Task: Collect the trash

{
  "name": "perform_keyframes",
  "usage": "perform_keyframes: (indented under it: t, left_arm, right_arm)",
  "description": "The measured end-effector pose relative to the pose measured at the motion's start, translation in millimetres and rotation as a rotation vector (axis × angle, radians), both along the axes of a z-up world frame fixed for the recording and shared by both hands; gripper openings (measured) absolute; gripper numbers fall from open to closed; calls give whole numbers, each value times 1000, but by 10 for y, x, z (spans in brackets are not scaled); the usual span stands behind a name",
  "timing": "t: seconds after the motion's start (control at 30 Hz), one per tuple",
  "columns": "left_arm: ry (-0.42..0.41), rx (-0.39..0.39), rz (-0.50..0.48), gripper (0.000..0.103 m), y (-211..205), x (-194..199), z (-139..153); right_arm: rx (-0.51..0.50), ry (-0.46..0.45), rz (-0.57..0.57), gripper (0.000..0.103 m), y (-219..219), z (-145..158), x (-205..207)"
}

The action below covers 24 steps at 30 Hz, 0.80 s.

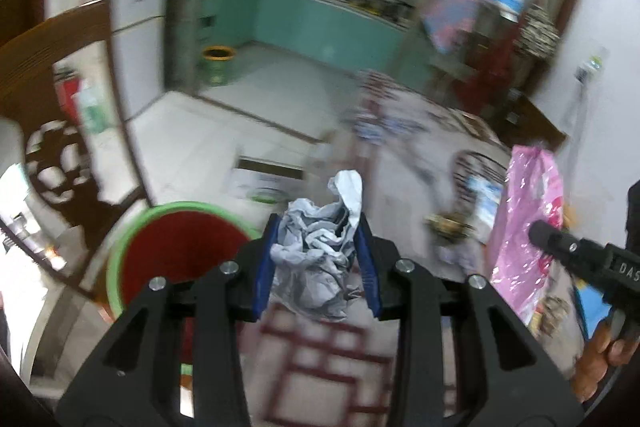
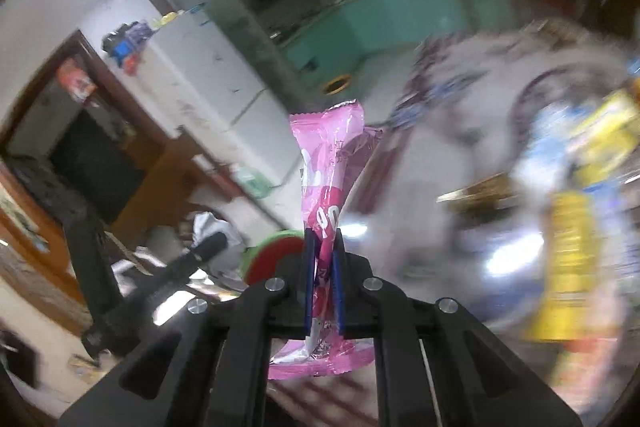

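Observation:
My left gripper (image 1: 318,227) is shut on a crumpled grey-white paper (image 1: 316,251), held in the air between its blue pads. A green bin with a red inside (image 1: 176,251) stands just left of and below it. My right gripper (image 2: 323,239) is shut on a pink plastic wrapper (image 2: 332,163), which sticks up between the pads. The same wrapper (image 1: 528,227) and part of the right gripper show at the right of the left wrist view. The green bin (image 2: 272,255) also peeks out left of the right gripper.
A table with a patterned cloth (image 1: 404,155) lies ahead and right, with blurred yellow and blue packets (image 2: 576,219) on it. A wooden chair (image 1: 60,99) stands at the left. A small green and yellow bin (image 1: 218,65) stands on the tiled floor further back.

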<state>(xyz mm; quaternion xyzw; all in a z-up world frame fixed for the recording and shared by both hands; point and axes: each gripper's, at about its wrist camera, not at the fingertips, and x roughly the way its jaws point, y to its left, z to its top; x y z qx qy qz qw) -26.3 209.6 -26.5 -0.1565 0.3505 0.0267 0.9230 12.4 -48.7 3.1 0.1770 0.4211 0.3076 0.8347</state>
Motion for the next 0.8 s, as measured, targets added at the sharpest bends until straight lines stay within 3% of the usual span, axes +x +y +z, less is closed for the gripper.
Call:
perform_keyframes:
  t: [0.2,0.43,0.47,0.5,0.53,0.57,0.67,0.8]
  left_arm:
    - [8,2,126,35,452,11,10]
    - [55,19,165,36,630,-15,-116]
    - [59,19,173,37,654,-20,-122]
    - [64,15,183,37,679,-33,-131]
    - [66,13,189,41,696,-47,-136]
    - [68,16,195,47,706,-53,-141]
    - [53,19,208,64,706,-78,-122]
    - [49,22,196,68,641,-64,-109]
  right_arm:
    - [94,146,136,8,936,-477,393]
    - [153,246,193,14,1356,-795,519]
    - [154,249,193,24,1365,-802,528]
    - [152,247,188,50,1375,-799,521]
    - [148,241,170,64,1332,-804,534]
    - [146,227,142,70,1292,-789,537]
    - [123,207,109,70,1189,-764,537]
    - [119,197,70,70,994,-740,483]
